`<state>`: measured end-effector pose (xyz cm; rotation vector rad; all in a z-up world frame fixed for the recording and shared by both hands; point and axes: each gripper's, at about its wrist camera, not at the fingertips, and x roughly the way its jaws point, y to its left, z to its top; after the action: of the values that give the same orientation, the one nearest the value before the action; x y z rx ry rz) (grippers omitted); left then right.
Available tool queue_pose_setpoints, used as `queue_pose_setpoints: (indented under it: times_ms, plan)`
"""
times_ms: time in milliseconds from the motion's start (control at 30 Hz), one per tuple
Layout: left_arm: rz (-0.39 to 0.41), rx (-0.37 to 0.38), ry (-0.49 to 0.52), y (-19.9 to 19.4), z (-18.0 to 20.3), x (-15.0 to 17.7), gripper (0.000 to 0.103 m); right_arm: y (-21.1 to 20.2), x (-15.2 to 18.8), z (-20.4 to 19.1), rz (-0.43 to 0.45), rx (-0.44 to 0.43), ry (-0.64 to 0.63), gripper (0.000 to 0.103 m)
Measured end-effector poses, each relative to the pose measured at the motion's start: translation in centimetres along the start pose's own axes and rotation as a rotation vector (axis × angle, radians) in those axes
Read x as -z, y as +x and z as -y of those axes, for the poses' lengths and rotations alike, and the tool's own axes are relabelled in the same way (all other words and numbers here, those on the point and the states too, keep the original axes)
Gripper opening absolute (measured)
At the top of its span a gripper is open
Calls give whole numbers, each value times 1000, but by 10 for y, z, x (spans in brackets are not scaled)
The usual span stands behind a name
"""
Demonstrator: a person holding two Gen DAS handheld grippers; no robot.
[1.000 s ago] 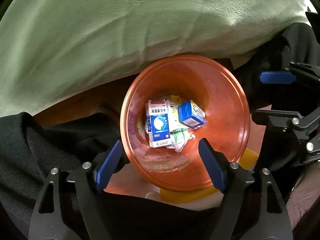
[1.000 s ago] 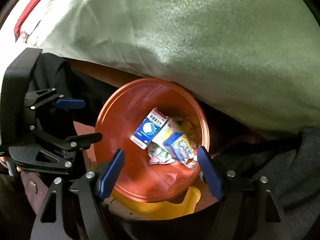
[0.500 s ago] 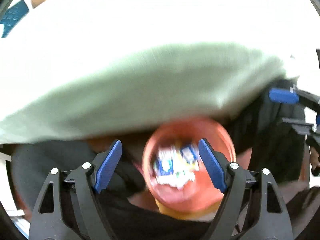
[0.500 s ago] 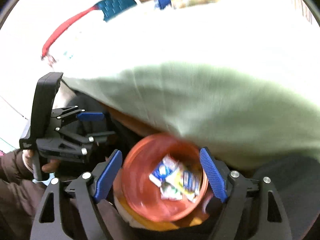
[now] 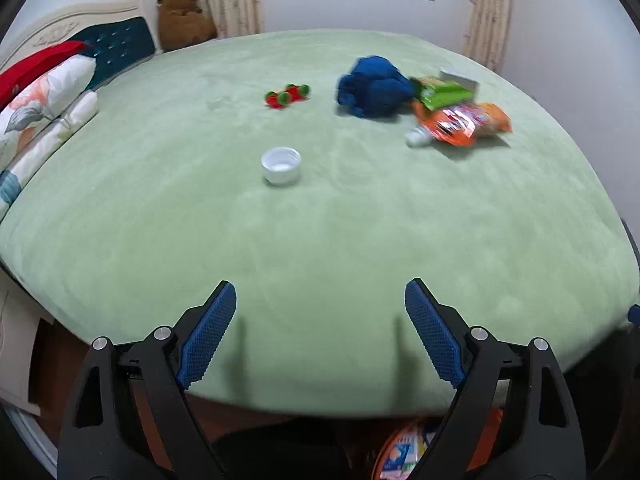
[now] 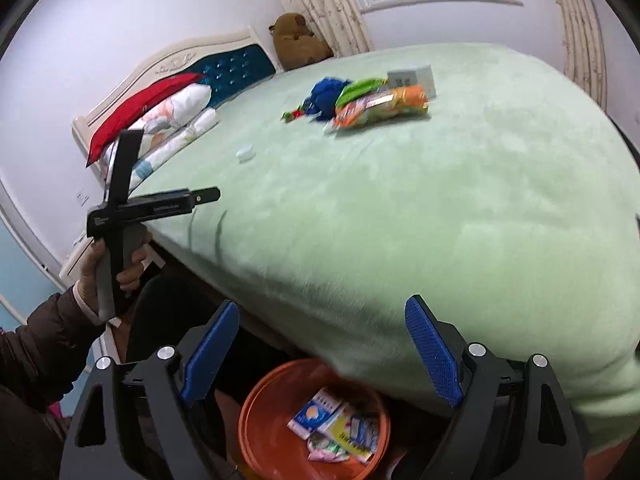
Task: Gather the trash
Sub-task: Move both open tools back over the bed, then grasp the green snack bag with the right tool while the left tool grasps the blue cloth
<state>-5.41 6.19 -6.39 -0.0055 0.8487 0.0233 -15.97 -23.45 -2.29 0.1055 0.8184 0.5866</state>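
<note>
Both grippers empty, jaws apart with nothing between them and just been opening wider: left gripper hangs over the near edge of the bed, pitched down toward it; right gripper sits at the same edge, above the bin, also angled down. The person's left hand holds its tool upright at the bed's left corner. Bin is on the floor just under the bed's near edge, already holding small boxes and wrappers. Remaining trash all lies on the bed: white cap mid-bed, nearest the edge; further back the red-green wrapper, then the orange bag touching a green bag and a white box toward the far right. Risks: cap is small and low on soft fleece, so the pads may push it into the pile or pinch fabric instead; the blue cloth touches the bags and could get dragged along; the far reach may end in a loose grip and a drop short of the bin.
</note>
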Motion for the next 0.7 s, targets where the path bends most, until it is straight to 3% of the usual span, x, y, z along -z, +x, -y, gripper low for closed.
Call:
queue_pose_setpoints:
  times_ms: [200,333,533,700]
  plan:
    - [54,50,-67,1,-8,-25,84,28,-86,15,36,5,20,85]
    - [86,78,-88,7,-3,-41,84,70,-169,29,14,-74,75,85]
    - [83,114,-96,22,0,-61,84,173,-265,57,-154,-69,209,86]
    - [84,126,-91,29,-1,-75,84,241,-294,72,-310,-29,264,86]
